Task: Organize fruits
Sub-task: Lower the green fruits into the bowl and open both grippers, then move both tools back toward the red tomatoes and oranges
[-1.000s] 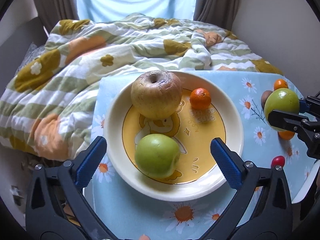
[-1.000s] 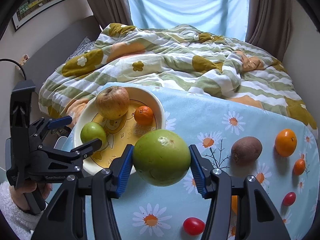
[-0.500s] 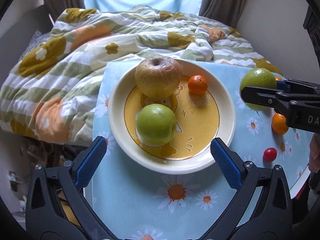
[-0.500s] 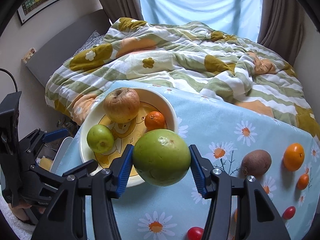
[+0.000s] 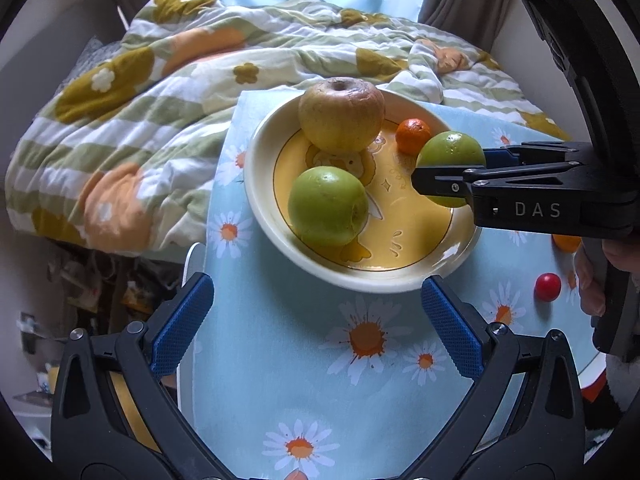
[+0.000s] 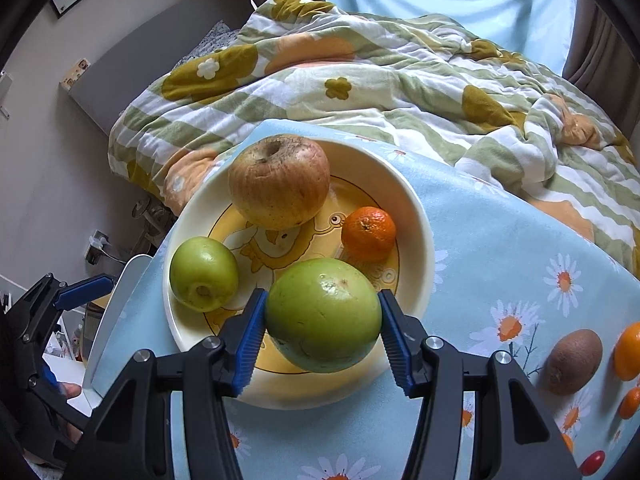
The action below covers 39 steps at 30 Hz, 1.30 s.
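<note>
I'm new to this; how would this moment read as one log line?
right gripper: shut on green fruit, over plate | left gripper: open, empty

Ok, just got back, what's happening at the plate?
The right gripper holds a green apple over the near side of the plate, not yet released. The plate already has a brownish apple, a smaller green apple and a tangerine. The left gripper is open and empty beside the plate. A kiwi waits on the cloth.
</note>
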### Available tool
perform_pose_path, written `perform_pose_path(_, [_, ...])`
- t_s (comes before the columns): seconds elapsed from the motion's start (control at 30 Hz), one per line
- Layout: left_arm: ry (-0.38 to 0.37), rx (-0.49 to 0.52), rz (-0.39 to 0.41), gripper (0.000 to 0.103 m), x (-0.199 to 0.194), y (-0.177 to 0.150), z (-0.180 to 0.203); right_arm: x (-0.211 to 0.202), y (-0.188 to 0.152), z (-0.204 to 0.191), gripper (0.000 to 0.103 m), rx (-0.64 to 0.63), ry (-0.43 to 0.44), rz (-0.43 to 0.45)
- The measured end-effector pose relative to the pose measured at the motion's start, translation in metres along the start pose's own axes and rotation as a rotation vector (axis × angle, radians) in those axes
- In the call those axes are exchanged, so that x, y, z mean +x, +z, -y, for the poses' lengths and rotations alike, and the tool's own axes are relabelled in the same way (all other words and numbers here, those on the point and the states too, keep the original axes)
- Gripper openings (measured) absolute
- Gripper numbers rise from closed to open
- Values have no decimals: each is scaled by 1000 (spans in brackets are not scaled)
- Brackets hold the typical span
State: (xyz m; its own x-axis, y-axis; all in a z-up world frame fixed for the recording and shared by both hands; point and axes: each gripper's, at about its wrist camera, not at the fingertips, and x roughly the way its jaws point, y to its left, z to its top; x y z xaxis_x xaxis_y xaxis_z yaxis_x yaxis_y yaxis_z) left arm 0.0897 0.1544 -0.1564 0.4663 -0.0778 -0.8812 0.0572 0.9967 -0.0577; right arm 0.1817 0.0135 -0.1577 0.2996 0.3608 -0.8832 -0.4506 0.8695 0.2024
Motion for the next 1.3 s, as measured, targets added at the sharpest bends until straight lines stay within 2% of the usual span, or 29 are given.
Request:
perform_pose_path(0.33, [7, -18, -20, 103, 4, -8, -2, 10, 0, -9, 51, -65, -15, 2])
perform_pose_path(0.4, [7, -17, -20, 103, 4, -8, -2, 8, 0, -9, 53, -64, -8, 10])
perform_pose_path(0.43, [8, -17, -20, 103, 4, -9, -2, 6, 0, -9, 67, -62, 1, 18])
perform_pose_path(0.47, [7, -17, -21, 103, 4, -8, -2, 4, 0, -9, 85, -62, 8, 27])
perform_pose_path(0.53, [7, -18, -23, 103, 3, -10, -3, -4, -1, -11, 93, -67, 16, 59])
perform_pose_path(0.6, [7, -19, -25, 103, 2, -11, -3, -9, -2, -11, 95, -74, 18, 85])
perform_pose_path(0.67, [4, -22, -26, 103, 0, -13, -3, -12, -3, -11, 102, -74, 11, 99])
perform_pose_path(1.17, [18, 3, 13, 103, -30, -7, -1, -53, -10, -17, 102, -41, 16, 145])
perform_pose_path(1.3, [24, 47, 39, 103, -47, -2, 7, -73, -16, -20, 102, 5, 6, 148])
